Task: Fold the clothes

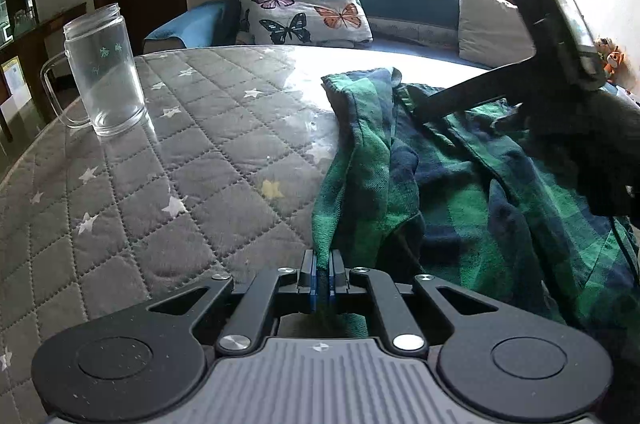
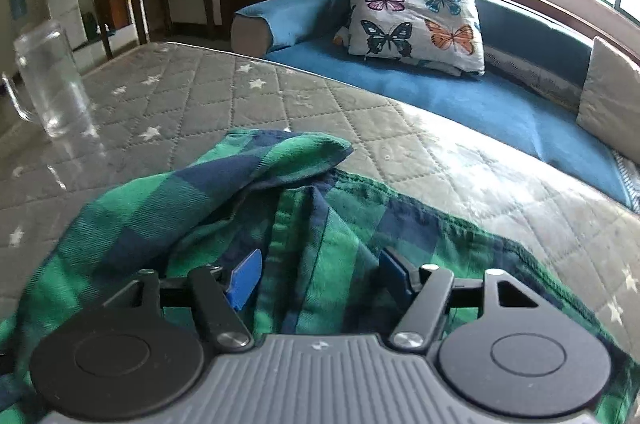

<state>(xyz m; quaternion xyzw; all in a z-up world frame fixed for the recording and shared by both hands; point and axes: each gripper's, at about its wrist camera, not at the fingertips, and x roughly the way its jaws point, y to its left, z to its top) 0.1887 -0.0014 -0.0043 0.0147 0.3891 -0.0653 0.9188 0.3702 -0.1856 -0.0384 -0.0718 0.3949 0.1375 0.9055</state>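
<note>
A green and navy plaid shirt point(image 1: 460, 184) lies rumpled on the grey quilted table cover point(image 1: 180, 164). My left gripper point(image 1: 322, 274) is shut on an edge of the shirt, a strip of fabric running up from its blue pads. To the right, above the shirt, the right gripper's dark body point(image 1: 560, 64) hangs in the left wrist view. In the right wrist view, my right gripper point(image 2: 320, 274) stands open over the shirt point(image 2: 320, 224). Its blue pads point(image 2: 246, 278) stand apart, with loose cloth below and between them, not pinched. A folded sleeve point(image 2: 248, 168) lies ahead of it.
A tall glass mug point(image 1: 106, 72) with a handle stands on the table's left side. Beyond the table runs a blue sofa point(image 2: 460, 96) with a butterfly cushion point(image 2: 416, 24) and a beige cushion point(image 2: 608, 96) under a window. A dark door and shelves stand at the back left.
</note>
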